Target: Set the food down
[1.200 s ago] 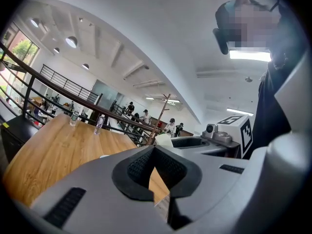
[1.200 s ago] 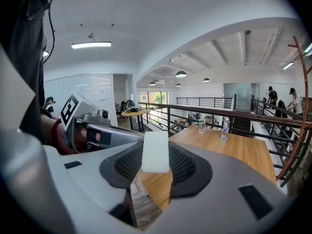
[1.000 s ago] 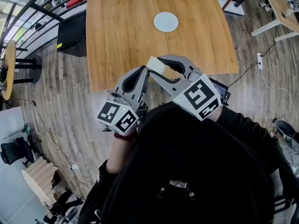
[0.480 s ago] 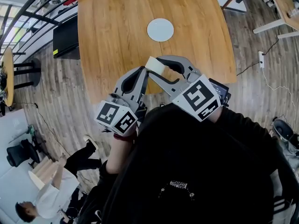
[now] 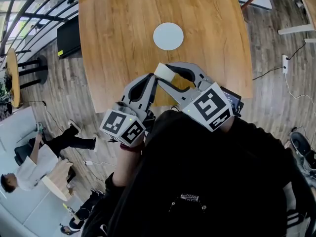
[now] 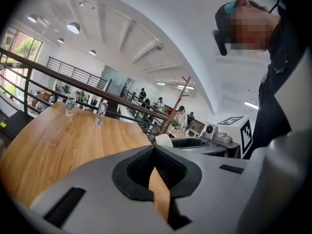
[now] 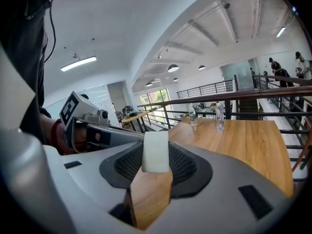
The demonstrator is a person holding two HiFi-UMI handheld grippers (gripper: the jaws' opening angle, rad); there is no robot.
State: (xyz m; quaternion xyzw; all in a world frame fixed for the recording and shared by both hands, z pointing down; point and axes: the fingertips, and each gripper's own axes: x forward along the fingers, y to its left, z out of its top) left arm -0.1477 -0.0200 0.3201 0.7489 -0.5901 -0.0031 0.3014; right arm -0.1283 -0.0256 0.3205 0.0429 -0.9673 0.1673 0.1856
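A pale cream block of food (image 5: 164, 72) sits pinched at the tips of my right gripper (image 5: 168, 69), which is shut on it; the right gripper view shows the block (image 7: 156, 151) upright between the pads. Both grippers hover over the near edge of a wooden table (image 5: 123, 43). My left gripper (image 5: 151, 79) is just left of the right one, its jaws closed together on nothing (image 6: 155, 150). A round white plate (image 5: 168, 36) lies farther out on the table. From the left gripper view the block (image 6: 164, 140) shows beside the right gripper.
Water bottles (image 7: 192, 115) stand at the table's far end by a black railing (image 7: 253, 99). A black cabinet (image 5: 69, 36) is left of the table. A person (image 5: 34, 162) is on the floor at lower left. A cable (image 5: 276, 70) runs on the floor at right.
The table and plate have slid nearer in the head view. Both grippers keep their pose and the block stays held. A person has come into view on the floor at lower left.
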